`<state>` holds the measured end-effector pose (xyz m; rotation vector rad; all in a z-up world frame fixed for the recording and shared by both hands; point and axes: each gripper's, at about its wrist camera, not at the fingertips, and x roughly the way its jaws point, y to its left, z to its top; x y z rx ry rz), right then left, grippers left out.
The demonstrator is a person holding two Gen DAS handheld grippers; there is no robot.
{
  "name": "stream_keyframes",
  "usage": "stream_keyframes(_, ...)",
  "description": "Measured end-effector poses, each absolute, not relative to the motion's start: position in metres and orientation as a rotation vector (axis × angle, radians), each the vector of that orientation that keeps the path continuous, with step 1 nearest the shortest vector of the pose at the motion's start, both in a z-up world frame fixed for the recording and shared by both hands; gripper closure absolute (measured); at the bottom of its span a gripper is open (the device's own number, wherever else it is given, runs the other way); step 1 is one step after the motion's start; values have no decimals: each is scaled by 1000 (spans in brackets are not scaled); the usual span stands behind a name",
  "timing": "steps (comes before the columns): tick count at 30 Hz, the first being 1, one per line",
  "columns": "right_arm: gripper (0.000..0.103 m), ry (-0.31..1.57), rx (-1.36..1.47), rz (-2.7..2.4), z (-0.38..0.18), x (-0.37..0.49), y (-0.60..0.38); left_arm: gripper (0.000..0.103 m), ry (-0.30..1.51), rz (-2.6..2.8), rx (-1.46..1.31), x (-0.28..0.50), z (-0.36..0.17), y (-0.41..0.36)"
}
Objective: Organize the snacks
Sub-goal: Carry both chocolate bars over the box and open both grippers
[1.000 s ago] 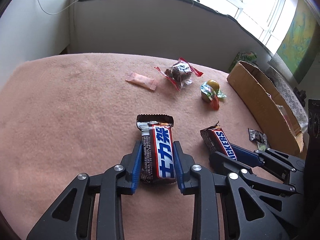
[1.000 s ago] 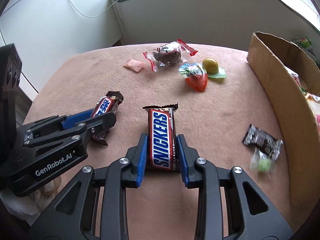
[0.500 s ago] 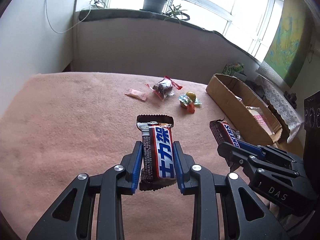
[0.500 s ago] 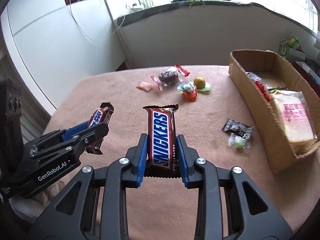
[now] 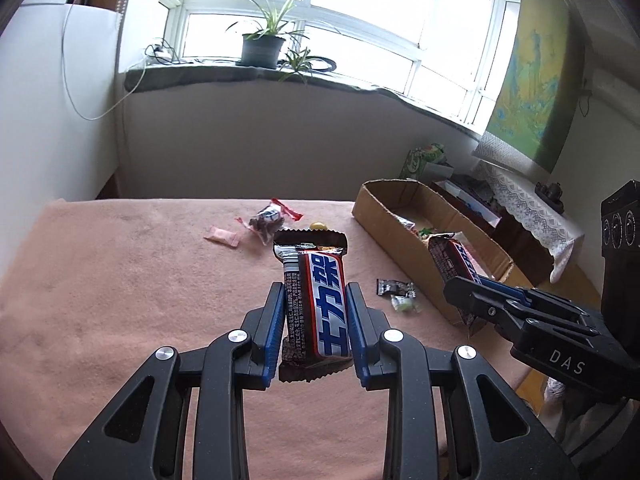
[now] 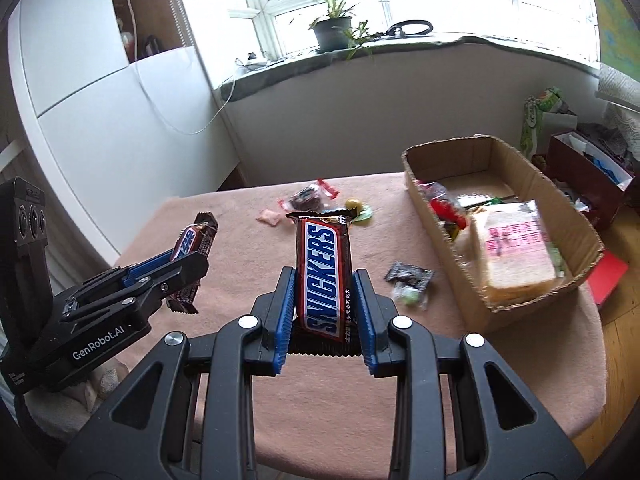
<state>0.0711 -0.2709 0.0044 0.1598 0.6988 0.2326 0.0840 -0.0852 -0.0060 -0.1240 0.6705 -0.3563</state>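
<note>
My left gripper [image 5: 314, 304] is shut on a Snickers bar with Chinese lettering [image 5: 320, 300] and holds it up above the pink table [image 5: 120, 280]. My right gripper [image 6: 324, 292] is shut on a second Snickers bar [image 6: 324, 276], also lifted. Each gripper shows in the other's view: the right one [image 5: 480, 292] beside the cardboard box [image 5: 392, 216], the left one [image 6: 176, 264] at the table's left side. The cardboard box [image 6: 440, 220] on the right holds a bread pack [image 6: 516, 248] and other snacks.
Loose snacks lie on the table: a dark candy wrapper [image 6: 408, 274] with a green sweet [image 6: 410, 294] near the box, a red-ended clear pack [image 6: 310, 196], a pink sachet [image 6: 269, 217] and a yellow-green sweet [image 6: 354, 204] at the far side.
Both grippers have risen well above the table with their bars held; the table and box now look farther below and the window has come into view.
</note>
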Motion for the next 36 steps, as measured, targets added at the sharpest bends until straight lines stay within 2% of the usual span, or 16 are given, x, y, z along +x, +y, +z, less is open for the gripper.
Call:
stream_keyframes(19,73,655,236,48,11,78,-383,75,714,-478,-103,122,-6,-158)
stream_keyframes(36,73,658,161,40,22,165,-426,75,749,-565,-55,203,0,-237)
